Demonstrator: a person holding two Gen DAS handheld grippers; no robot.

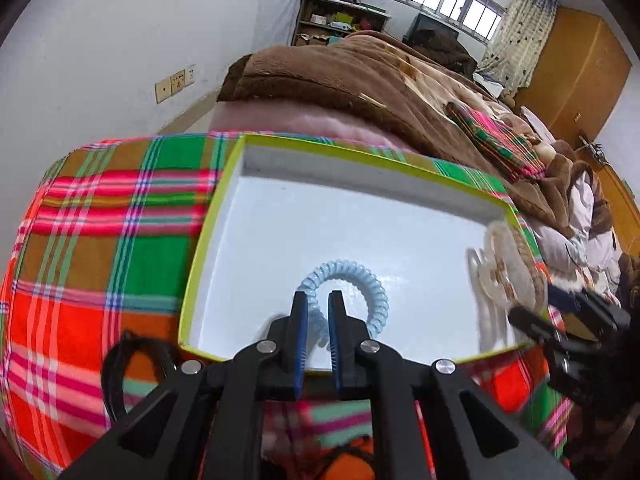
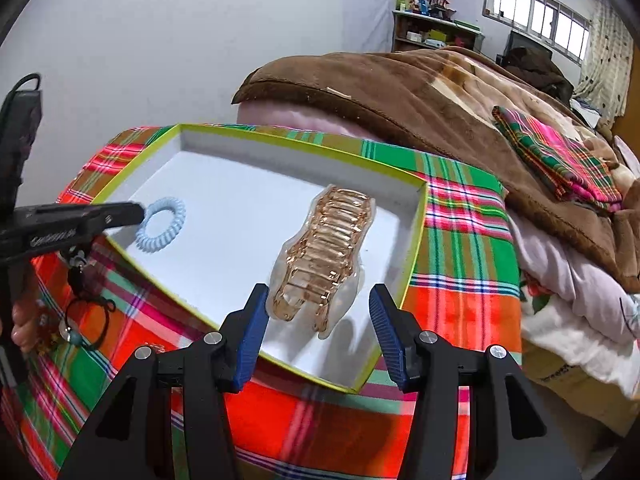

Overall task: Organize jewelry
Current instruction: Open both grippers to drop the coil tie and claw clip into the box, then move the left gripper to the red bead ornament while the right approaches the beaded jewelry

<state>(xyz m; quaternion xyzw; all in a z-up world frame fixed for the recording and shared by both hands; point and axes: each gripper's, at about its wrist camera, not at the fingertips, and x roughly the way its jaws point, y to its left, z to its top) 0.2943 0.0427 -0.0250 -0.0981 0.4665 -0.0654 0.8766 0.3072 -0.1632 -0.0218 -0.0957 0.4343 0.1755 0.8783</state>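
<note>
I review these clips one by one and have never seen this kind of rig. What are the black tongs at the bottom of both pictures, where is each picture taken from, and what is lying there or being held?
The black tongs are two-finger grippers, one held in each of a person's hands; there is no robot arm. Each carries a wide-angle camera looking along its fingers, so each picture shows its own gripper at the bottom.

In the left wrist view, the left gripper is shut on a pale blue coil hair tie, over the white inside of a shallow box with a yellow-green rim.

In the right wrist view, the right gripper is open and holds nothing. Just ahead of it a clear amber hair claw lies in the same box. The left gripper comes in from the left with the hair tie.

The box sits on a bright plaid cloth, with a brown blanket behind. Some small trinkets lie on the cloth by the box.
</note>
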